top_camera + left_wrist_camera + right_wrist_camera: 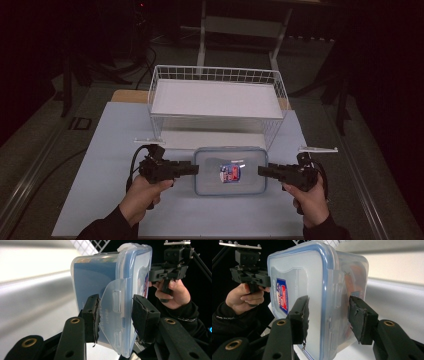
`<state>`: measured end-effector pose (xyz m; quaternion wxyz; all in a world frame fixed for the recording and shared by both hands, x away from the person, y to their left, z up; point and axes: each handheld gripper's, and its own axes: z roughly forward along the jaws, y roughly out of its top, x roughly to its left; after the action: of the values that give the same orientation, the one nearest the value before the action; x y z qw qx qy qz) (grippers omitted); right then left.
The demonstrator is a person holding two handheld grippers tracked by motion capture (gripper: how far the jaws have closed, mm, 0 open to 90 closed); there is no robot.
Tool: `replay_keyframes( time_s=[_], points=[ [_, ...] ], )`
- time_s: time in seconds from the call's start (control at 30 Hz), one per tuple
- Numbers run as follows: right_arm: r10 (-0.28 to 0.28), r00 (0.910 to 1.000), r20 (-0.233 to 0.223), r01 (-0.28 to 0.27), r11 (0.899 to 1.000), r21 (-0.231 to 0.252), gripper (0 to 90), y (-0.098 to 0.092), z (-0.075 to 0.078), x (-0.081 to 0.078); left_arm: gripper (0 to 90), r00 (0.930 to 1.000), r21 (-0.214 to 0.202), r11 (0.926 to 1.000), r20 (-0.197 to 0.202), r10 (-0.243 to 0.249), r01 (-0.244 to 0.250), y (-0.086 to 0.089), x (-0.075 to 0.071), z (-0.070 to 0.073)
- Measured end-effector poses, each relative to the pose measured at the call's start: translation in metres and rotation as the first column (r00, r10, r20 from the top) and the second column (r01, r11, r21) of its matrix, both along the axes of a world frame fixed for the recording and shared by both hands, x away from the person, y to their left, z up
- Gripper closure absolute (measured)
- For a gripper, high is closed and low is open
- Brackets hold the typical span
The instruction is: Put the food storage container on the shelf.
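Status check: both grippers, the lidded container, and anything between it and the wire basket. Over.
Left gripper and right gripper each clamped on one end of the container. Container level, lid on, held just in front of wire basket. Nothing in the way.

a white wire basket (218,100) with a flat white floor stands at the centre of the frame on a pale blue table (110,150). behind it, at upper centre, a white metal frame (240,30) stands on the dark floor.

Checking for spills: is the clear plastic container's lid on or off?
On: the blue-rimmed lid sits on the clear plastic container, side clip folded down.
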<state>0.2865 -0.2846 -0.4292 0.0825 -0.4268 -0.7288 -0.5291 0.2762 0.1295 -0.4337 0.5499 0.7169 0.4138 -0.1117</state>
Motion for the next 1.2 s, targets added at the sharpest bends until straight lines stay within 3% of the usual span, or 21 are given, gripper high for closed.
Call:
replay_keyframes(
  time_s=[0.3, 0.4, 0.5, 0.63, 0.9, 1.2],
  points=[
    [-0.006, 0.9979, 0.064, 0.005, 1.0, 0.006, 51.8, 0.011, 0.042, 0.019, 58.7, 0.9983, -0.008, 0.9998, 0.056, 0.017, -0.017, 0.01, 0.017, 0.038],
    [-0.006, 0.9969, 0.078, 0.005, 1.0, 0.011, 51.8, 0.014, 0.056, 0.026, 58.7, 0.996, -0.013, 0.9994, 0.082, 0.034, -0.033, 0.014, 0.023, 0.058],
    [-0.006, 0.9962, 0.087, 0.005, 1.0, 0.016, 51.8, 0.016, 0.065, 0.031, 58.7, 0.9943, -0.016, 0.9989, 0.097, 0.045, -0.043, 0.016, 0.027, 0.068],
    [-0.012, 0.993, 0.118, 0.009, 1.0, 0.027, 51.8, 0.021, 0.088, 0.043, 58.7, 0.9905, -0.025, 0.9982, 0.125, 0.057, -0.055, 0.02, 0.037, 0.089],
    [-0.034, 0.9896, 0.14, 0.027, 0.998, 0.052, 51.8, 0.026, 0.115, 0.068, 58.7, 0.9871, -0.043, 0.9962, 0.138, 0.08, -0.075, 0.025, 0.057, 0.108],
    [-0.055, 0.9906, 0.125, 0.049, 0.997, 0.054, 51.8, 0.033, 0.125, 0.098, 58.3, 0.986, -0.038, 0.9942, 0.13, 0.105, -0.101, 0.028, 0.088, 0.117]
  ],
)
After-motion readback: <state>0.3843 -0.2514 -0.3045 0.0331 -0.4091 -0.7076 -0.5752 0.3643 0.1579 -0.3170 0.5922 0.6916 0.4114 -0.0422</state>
